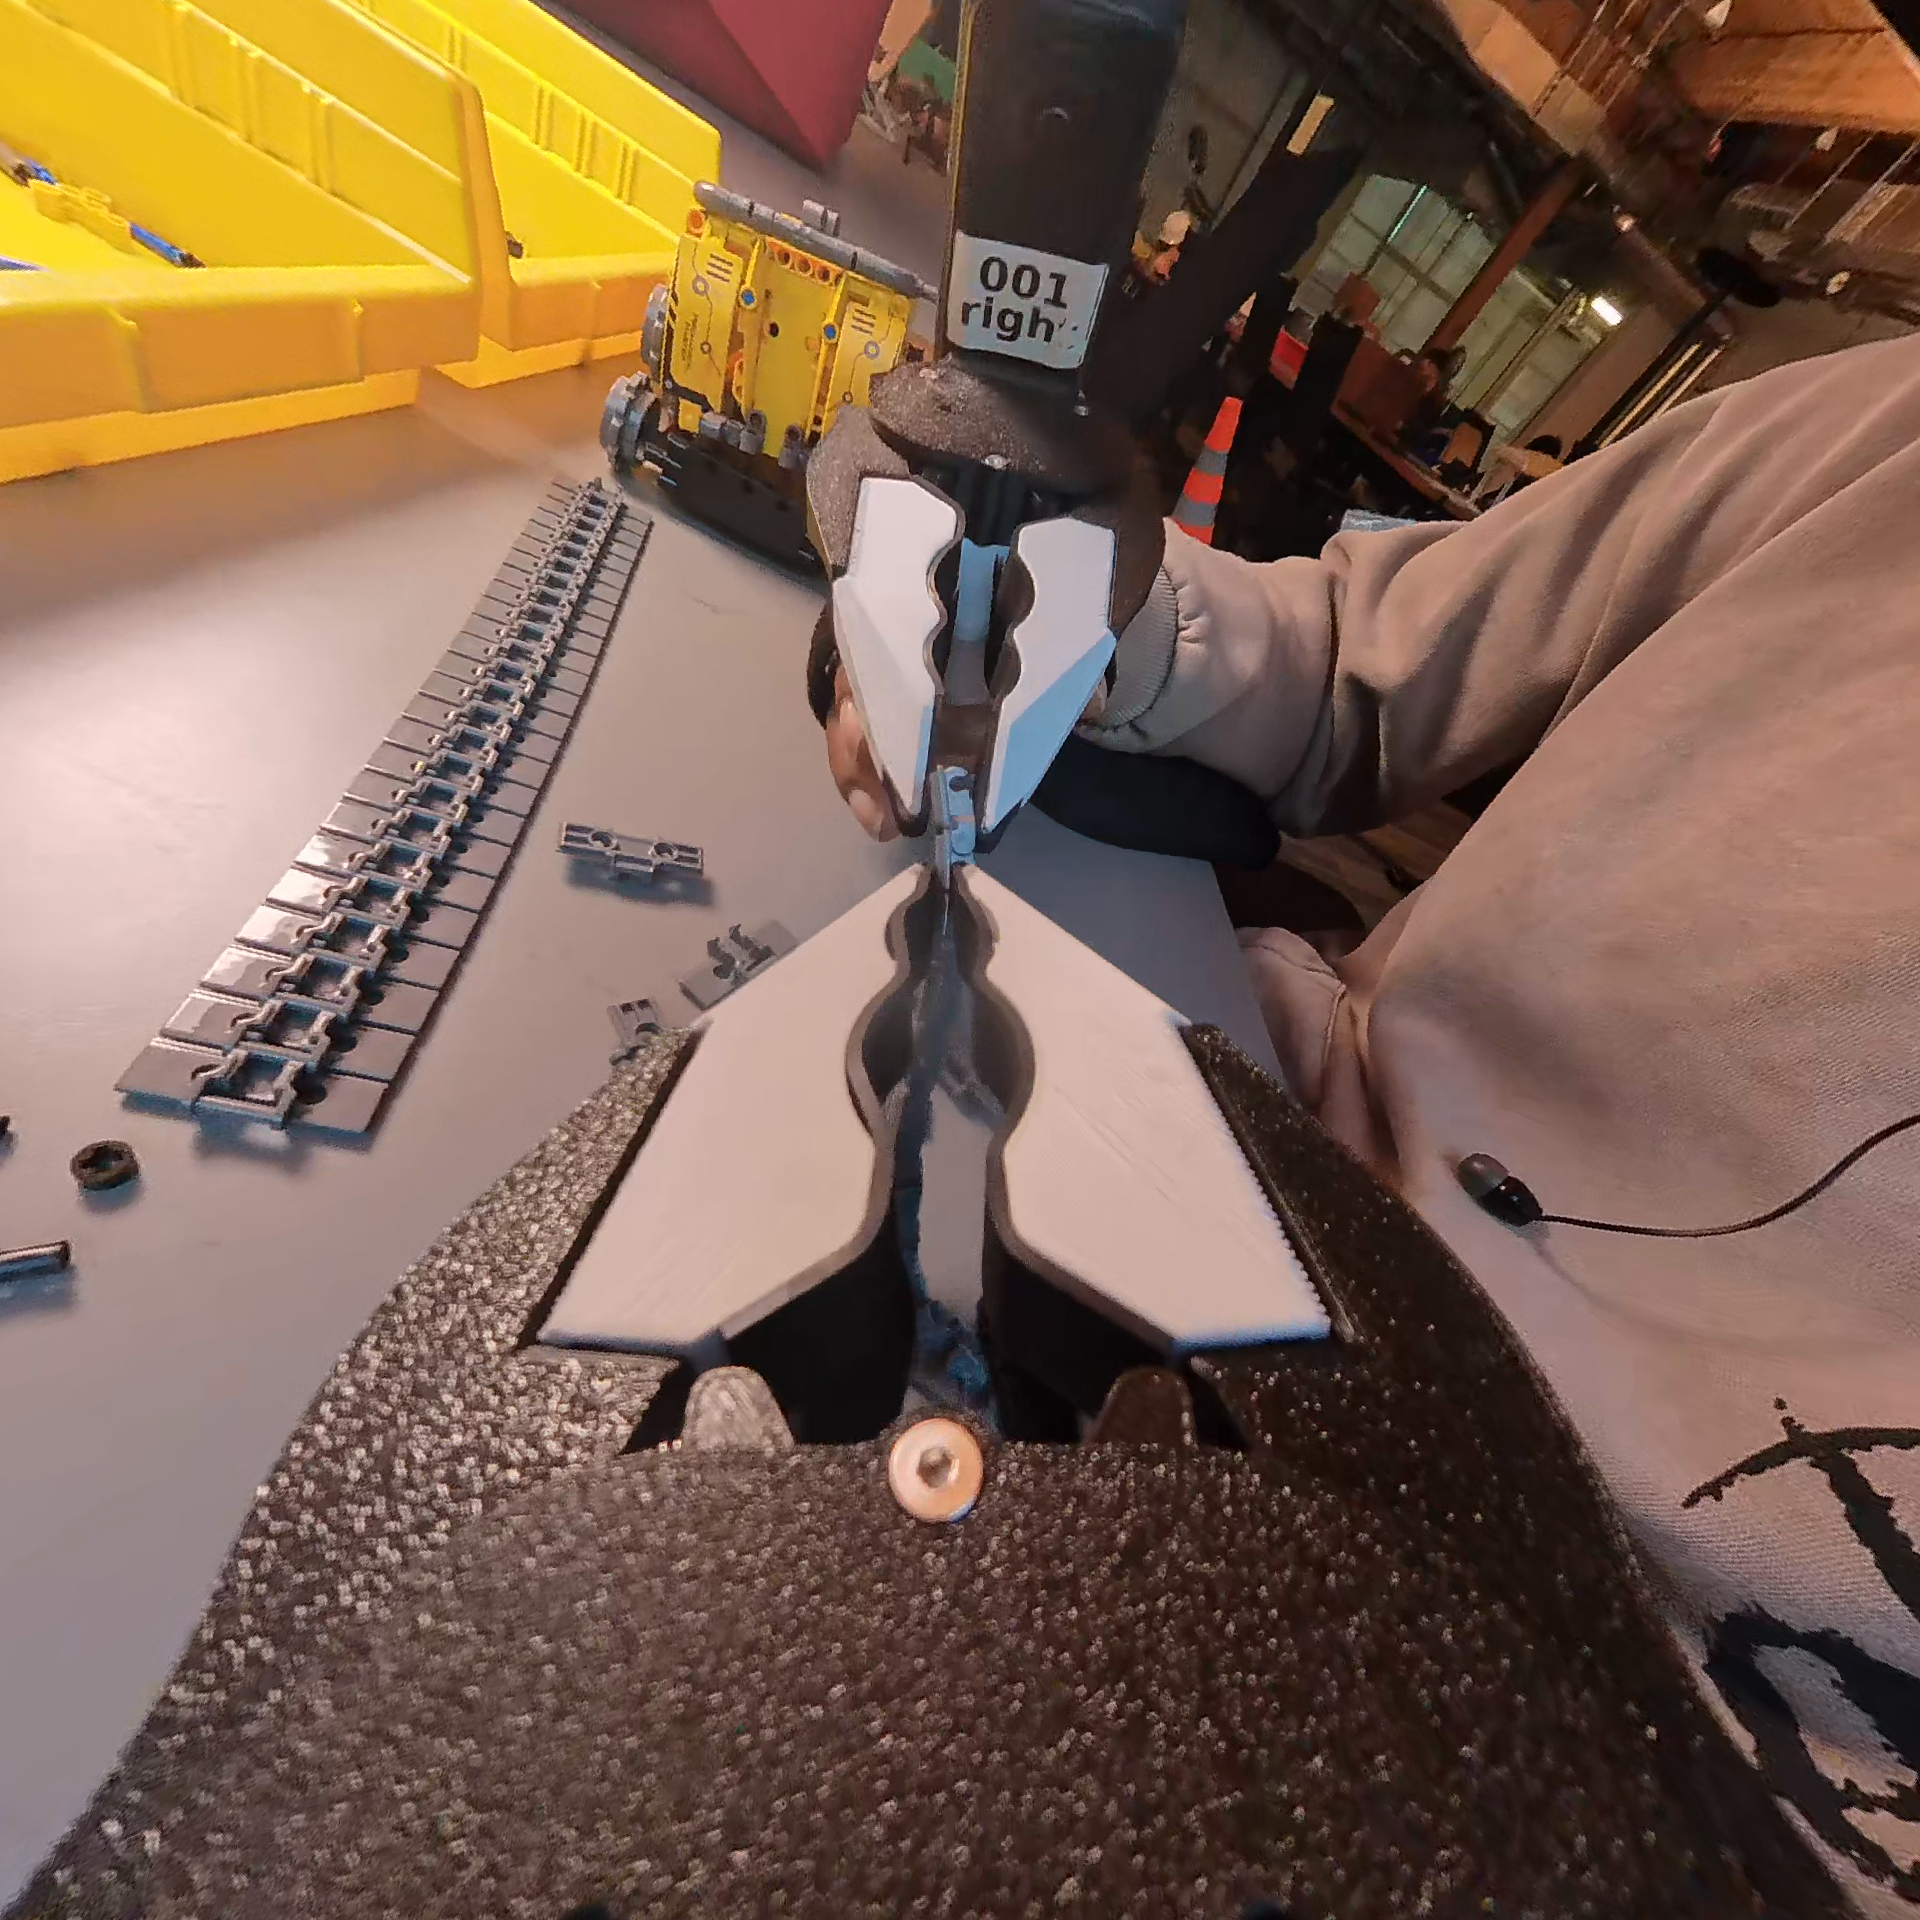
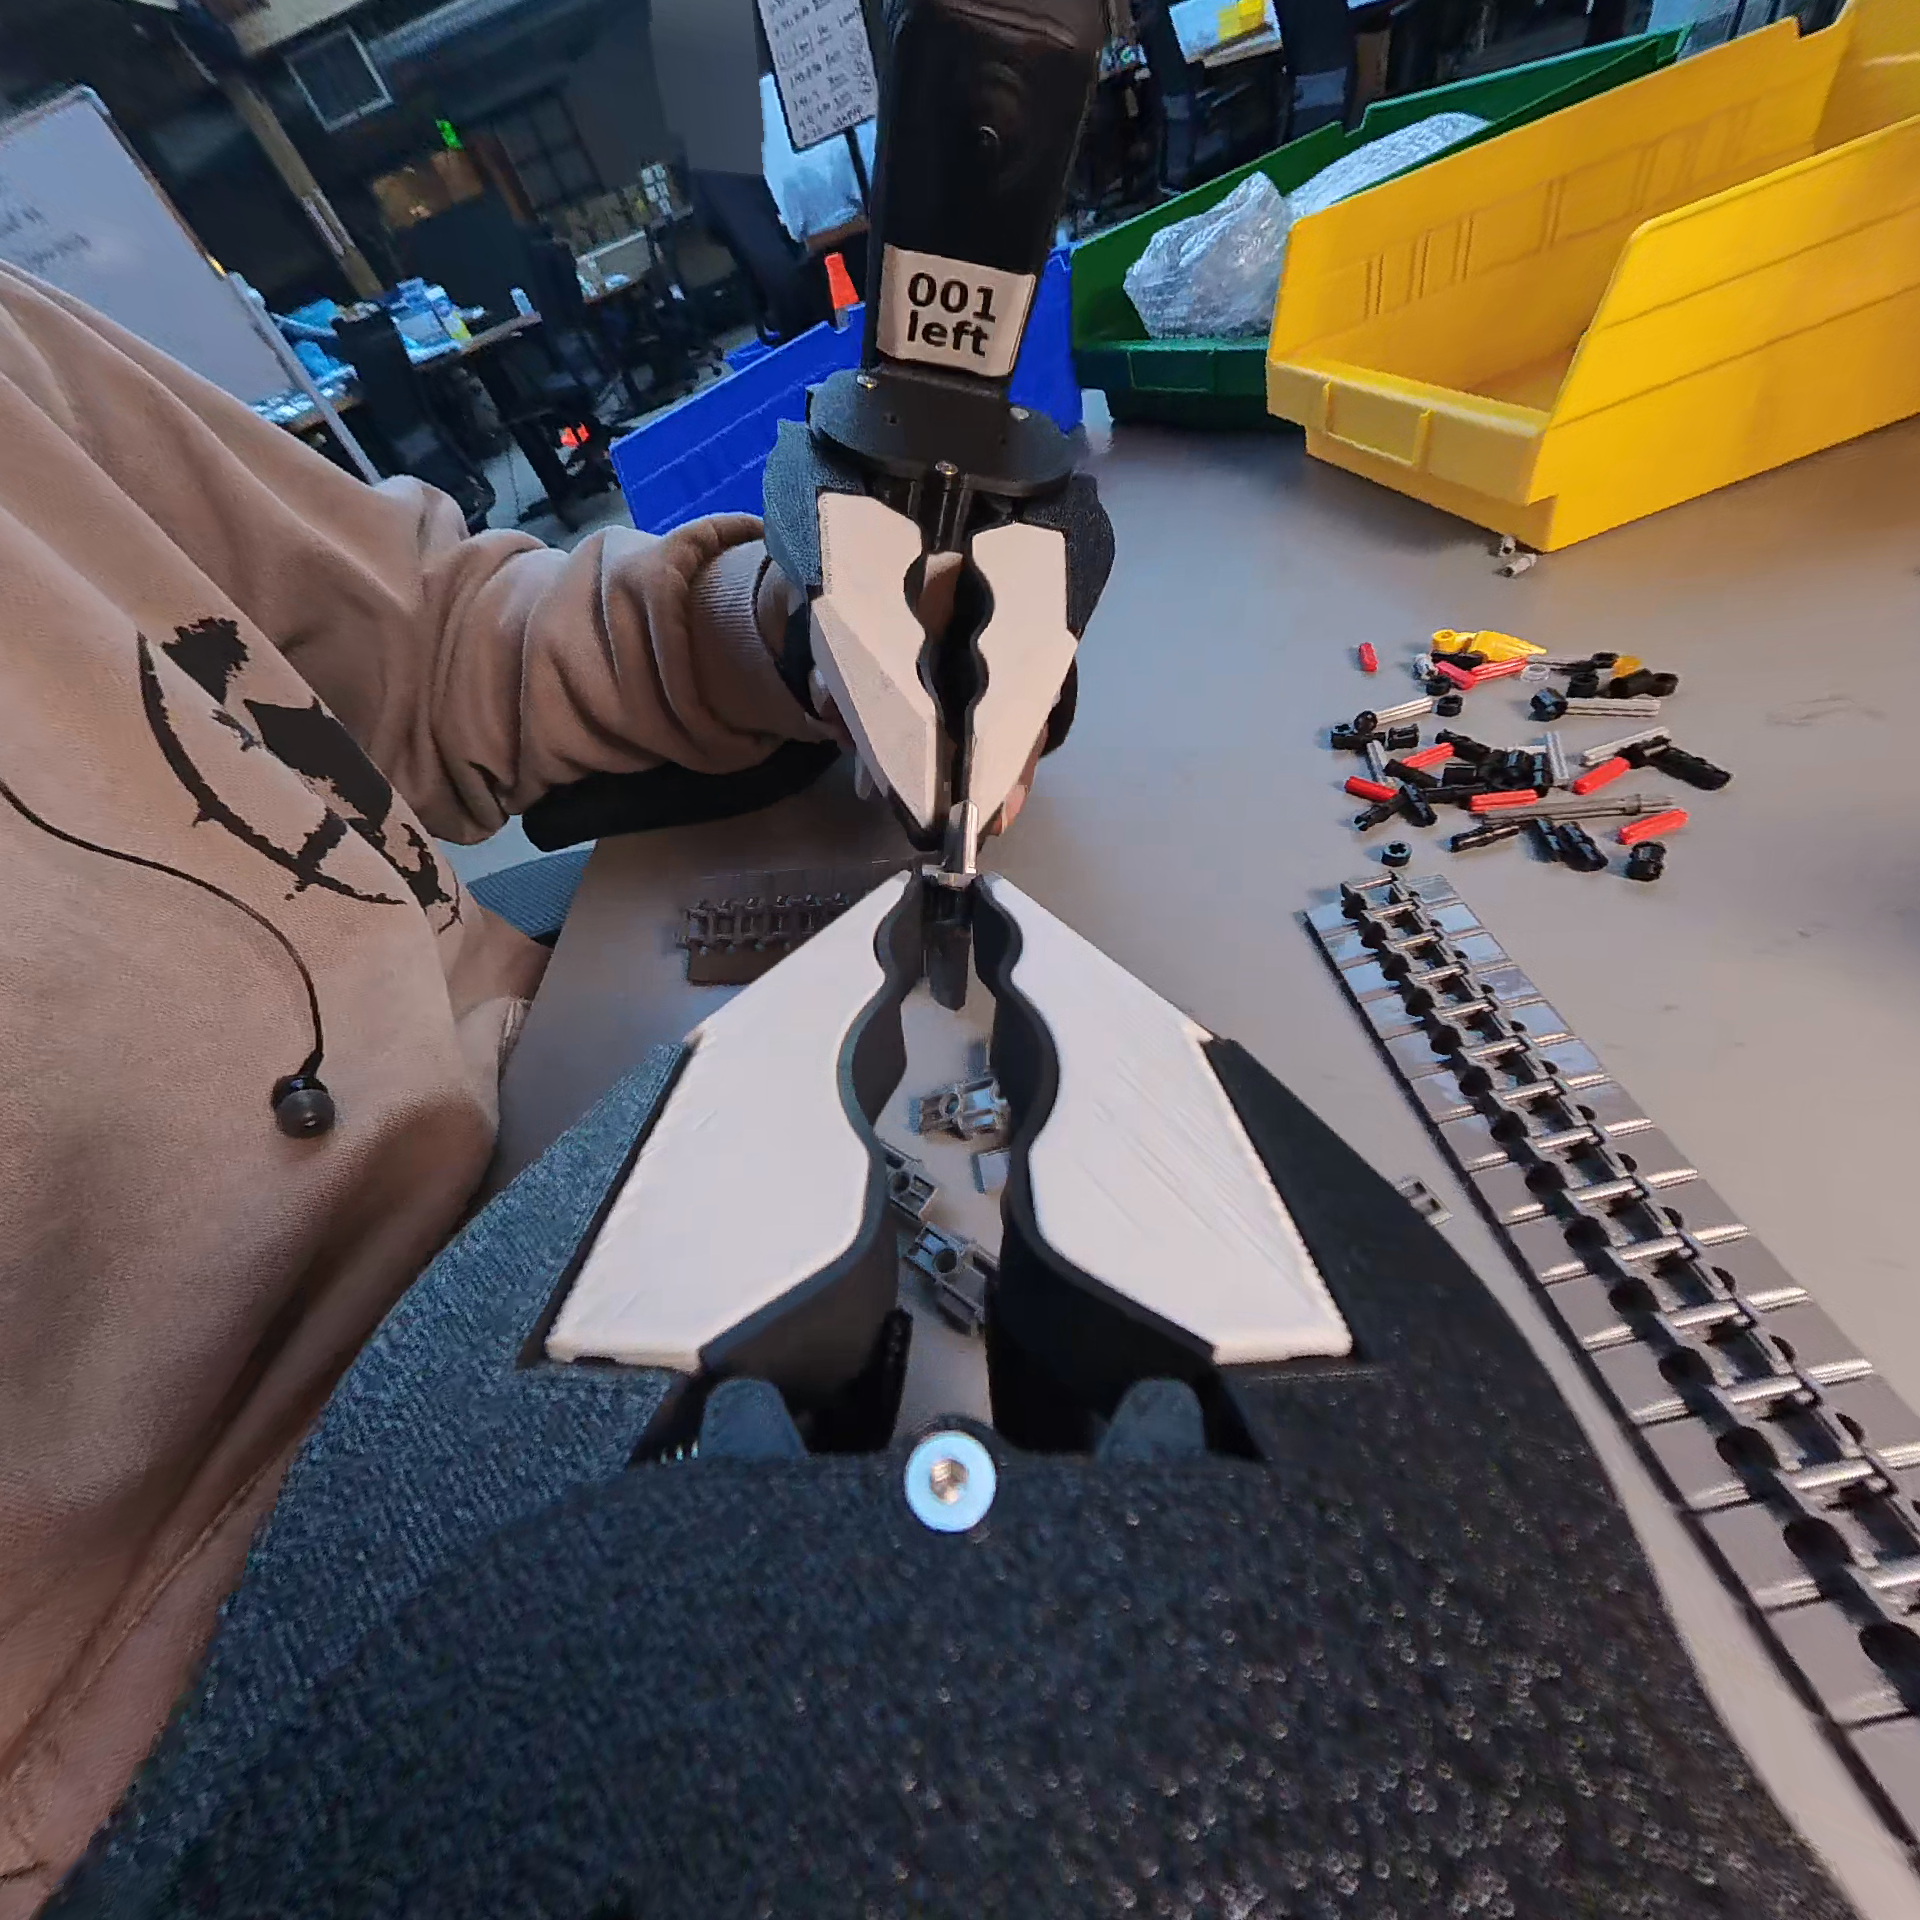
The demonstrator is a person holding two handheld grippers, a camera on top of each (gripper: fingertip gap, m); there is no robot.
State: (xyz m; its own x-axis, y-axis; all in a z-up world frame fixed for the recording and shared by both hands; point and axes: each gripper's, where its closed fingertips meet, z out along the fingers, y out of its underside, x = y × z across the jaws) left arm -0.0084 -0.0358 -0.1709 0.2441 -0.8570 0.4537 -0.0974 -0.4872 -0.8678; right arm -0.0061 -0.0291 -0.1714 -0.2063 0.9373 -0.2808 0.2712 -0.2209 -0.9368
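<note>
Jaws of both tools are clenched, tip to tip over the near edge of the table [image 1: 208, 675]. The left gripper [image 1: 943, 883] is clamped on a first link [image 2: 962, 831], a small pale grey track piece. The right gripper [image 2: 945, 883] grips a second link [image 2: 945, 940], darker in colour. The two pieces touch where the tips meet; whether they are engaged cannot be told.

Below the right tool, in its own view, loose links [image 2: 961, 1107] lie on the table, and a short track section [image 2: 769, 920] sits just left of the tips. A person's sleeve [image 1: 1455, 644] runs in behind the right tool.

In the left wrist view a long track strip [image 1: 395, 831] lies flat to the left, running near to far, well apart from both tools. The right wrist view shows a pile of small black, red and grey parts [image 2: 1507, 758] beyond its far end.

Farther off, a yellow model vehicle [image 1: 769, 343] stands on the table. Yellow bins [image 2: 1558, 343], a green bin [image 2: 1174, 384] and a blue bin [image 2: 717, 447] line the far side.
</note>
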